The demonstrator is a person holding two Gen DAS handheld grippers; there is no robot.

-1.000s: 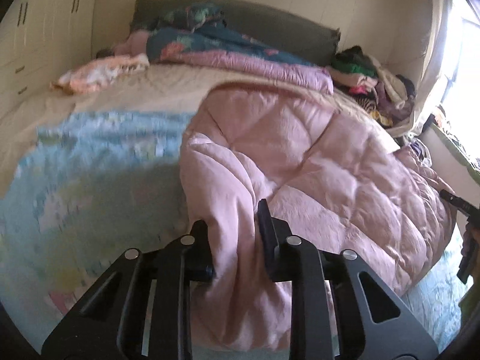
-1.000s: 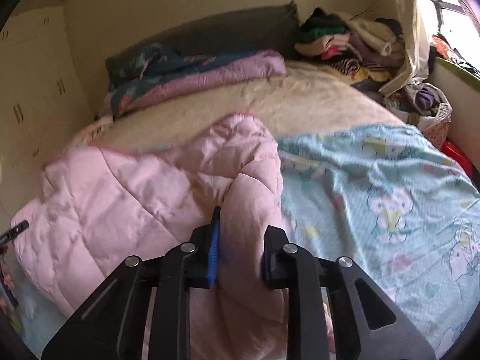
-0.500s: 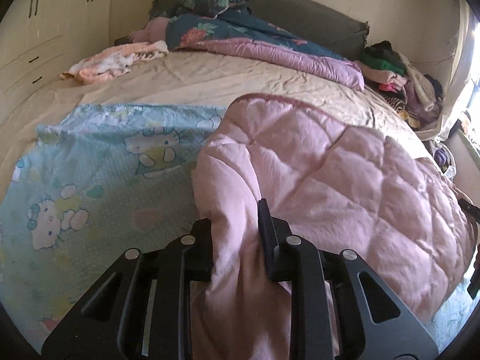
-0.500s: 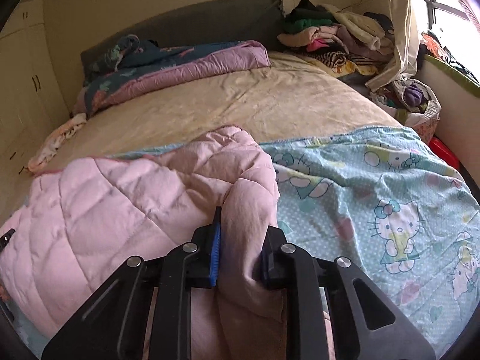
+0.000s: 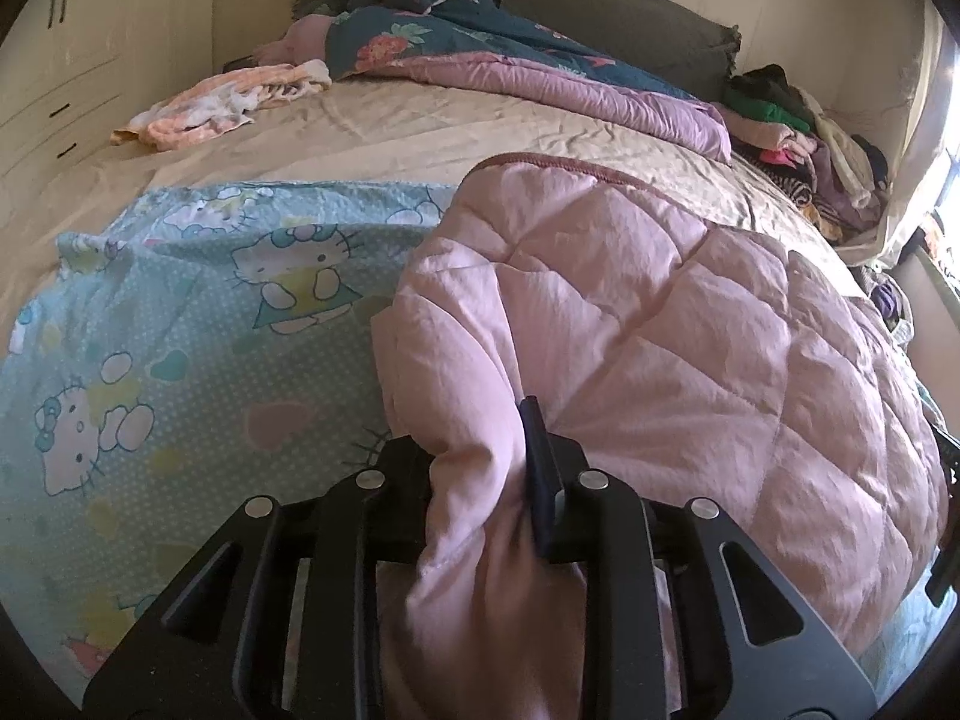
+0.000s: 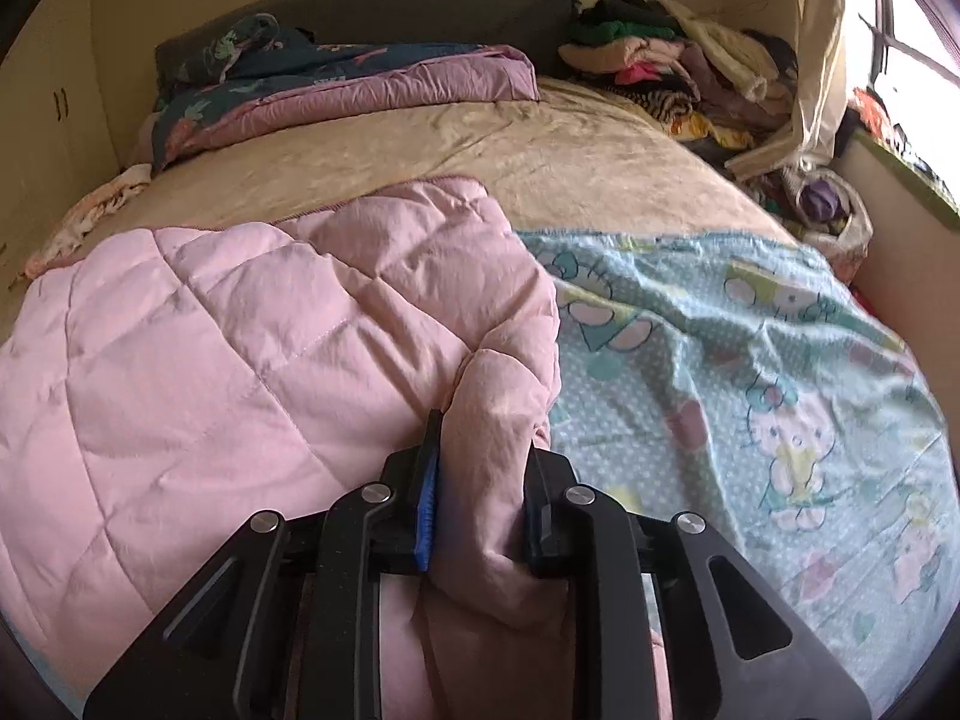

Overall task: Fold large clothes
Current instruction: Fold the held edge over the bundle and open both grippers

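Note:
A pink quilted comforter (image 5: 690, 330) lies bunched on the bed over a light blue cartoon-cat sheet (image 5: 180, 330). My left gripper (image 5: 480, 450) is shut on the comforter's left edge, fabric bulging between the jaws. In the right wrist view the comforter (image 6: 240, 330) fills the left half. My right gripper (image 6: 483, 450) is shut on its right edge, beside the blue sheet (image 6: 750, 360). The comforter's far hem, with darker pink piping, lies on the beige bedsheet (image 6: 450, 150).
A purple and dark floral duvet (image 5: 510, 66) lies along the grey headboard (image 6: 390, 0). A peach cloth (image 5: 222, 102) sits at the far left. A heap of clothes (image 6: 678, 60) fills the far right corner. Wardrobe doors (image 5: 72, 30) stand left; a window (image 6: 900, 60) right.
Both grippers have moved forward over the bed, still holding the comforter. Its far fold has spread further up the bed and lies flatter.

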